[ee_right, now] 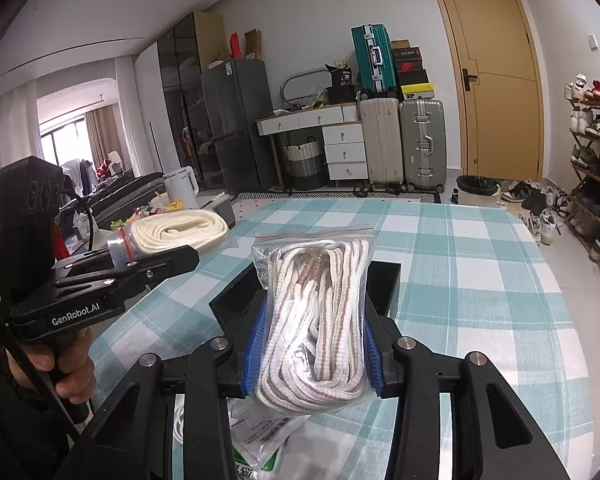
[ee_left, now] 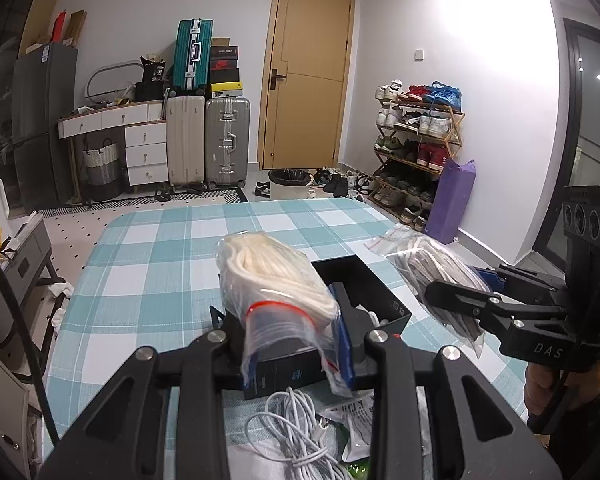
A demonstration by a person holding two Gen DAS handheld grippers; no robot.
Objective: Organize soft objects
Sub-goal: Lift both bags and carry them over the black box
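- Left gripper [ee_left: 288,340] is clamped on a zip bag of cream cord [ee_left: 272,280], held above the black box [ee_left: 380,284] — not yet stowed.
- Right gripper [ee_right: 312,344] pinches a bag of striped laces [ee_right: 316,312], likewise aloft.
- White cable [ee_left: 292,432] and packets lie loose on the checked table [ee_left: 160,248].

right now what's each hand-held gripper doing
Left hand-held gripper: shut on the bag of cream laces.
Right hand-held gripper: shut on the bag of striped laces.

Teal-and-white checked table [ee_left: 148,248], open black box [ee_left: 364,284], white cable coil [ee_left: 296,436], printed packets [ee_right: 268,444]
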